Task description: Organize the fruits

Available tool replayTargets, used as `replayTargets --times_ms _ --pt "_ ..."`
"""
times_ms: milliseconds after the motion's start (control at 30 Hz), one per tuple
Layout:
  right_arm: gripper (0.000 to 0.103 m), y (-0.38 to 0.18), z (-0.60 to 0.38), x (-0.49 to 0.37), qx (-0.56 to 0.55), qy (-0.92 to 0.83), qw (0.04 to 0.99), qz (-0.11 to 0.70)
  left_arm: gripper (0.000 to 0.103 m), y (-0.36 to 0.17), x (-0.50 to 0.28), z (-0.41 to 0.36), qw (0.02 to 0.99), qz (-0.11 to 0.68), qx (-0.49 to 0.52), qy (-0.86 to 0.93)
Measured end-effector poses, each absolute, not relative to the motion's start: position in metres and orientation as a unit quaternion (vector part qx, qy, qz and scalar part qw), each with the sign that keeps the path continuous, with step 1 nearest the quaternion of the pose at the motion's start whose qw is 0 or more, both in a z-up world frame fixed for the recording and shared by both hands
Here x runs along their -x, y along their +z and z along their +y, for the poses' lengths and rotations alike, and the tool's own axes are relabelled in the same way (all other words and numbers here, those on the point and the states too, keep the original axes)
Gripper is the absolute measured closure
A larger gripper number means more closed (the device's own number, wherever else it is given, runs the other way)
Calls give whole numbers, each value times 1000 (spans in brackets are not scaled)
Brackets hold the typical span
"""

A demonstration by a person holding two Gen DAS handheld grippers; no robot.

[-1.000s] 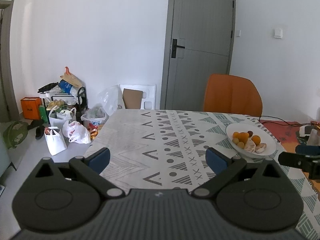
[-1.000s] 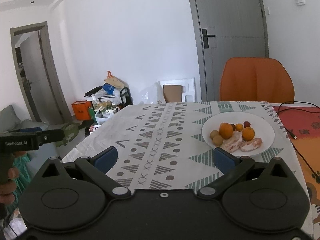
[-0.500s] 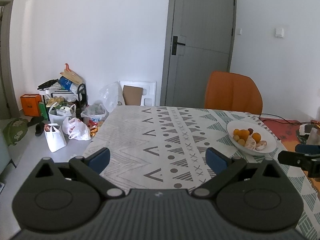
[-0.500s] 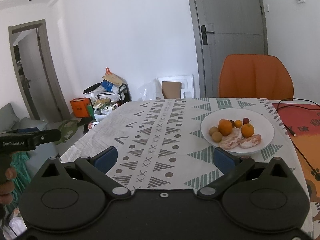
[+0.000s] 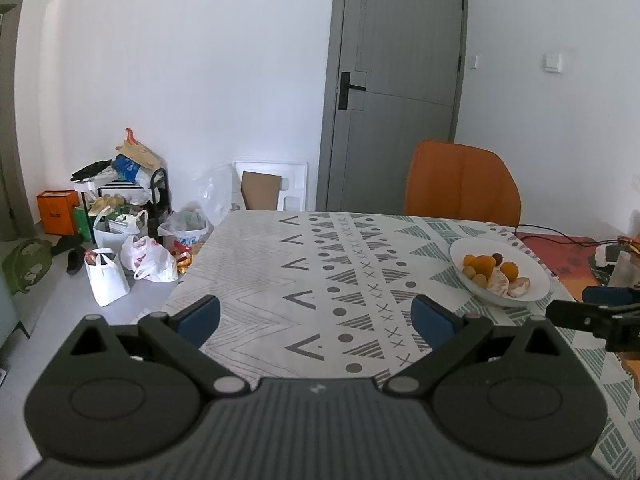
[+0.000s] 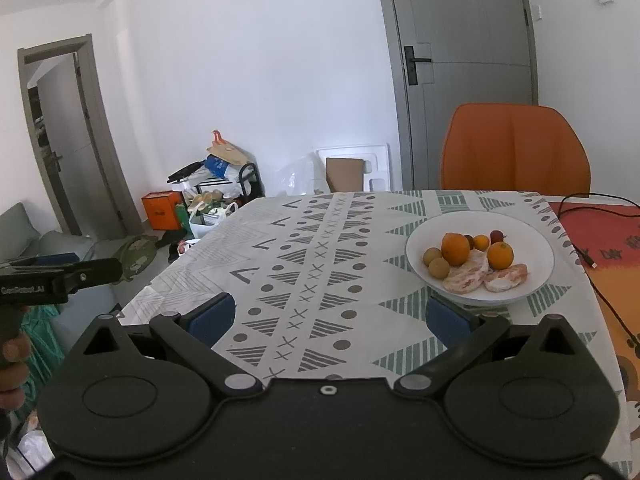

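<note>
1. All the fruit sits in one white bowl [image 6: 536, 236] on the right part of the table [image 6: 320, 264]. None of it lies loose on the patterned cloth.

2. In the bowl there is a big orange [image 6: 455, 249] and a smaller orange [image 6: 500, 255]. Two peeled pink pieces [image 6: 466, 276] lie at the front. Two little brownish round fruits [image 6: 438, 268] sit on the left side. A small dark red fruit [image 6: 496, 236] is at the back. They all touch or lean on each other, so the bowl keeps them from rolling away.

3. The right gripper [image 6: 328, 318] is held just in front of the bowl. Its fingers are spread wide with nothing between them. One blue pad [image 6: 446, 318] is close to the bowl's near rim. I think it is held there because it is the one closest to the fruit.

4. The left gripper [image 5: 316, 316] is off to the side, over the bare middle of the cloth. Its fingers are spread wide too, and it holds nothing. The bowl is well to its right.

5. A person's hand [image 6: 12, 356] grips the handle of the left gripper at the edge of the right view.

6. The fruit lies together in the bowl, as a tidy job would leave it. It could also be a mixed pile waiting to be sorted. One look cannot tell which.

7. An orange chair [image 6: 516, 148] stands behind the table, and a black cable [image 6: 580, 256] runs near the bowl on the right. A gripper should stay away from that cable.
</note>
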State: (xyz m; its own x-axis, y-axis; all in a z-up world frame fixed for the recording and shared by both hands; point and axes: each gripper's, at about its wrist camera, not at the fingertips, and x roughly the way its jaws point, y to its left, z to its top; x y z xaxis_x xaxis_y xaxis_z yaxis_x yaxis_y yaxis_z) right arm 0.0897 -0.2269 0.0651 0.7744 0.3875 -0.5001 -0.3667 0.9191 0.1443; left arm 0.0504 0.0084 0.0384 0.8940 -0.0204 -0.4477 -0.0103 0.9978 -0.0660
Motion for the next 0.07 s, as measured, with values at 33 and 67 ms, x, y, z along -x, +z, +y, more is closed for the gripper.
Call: replayTargets --times_ms 33,67 --pt "0 65 -226 -90 -19 200 942 271 2 38 -51 8 973 230 34 -1" --pt "0 64 -226 -90 -20 200 941 271 2 38 -51 8 973 230 34 -1"
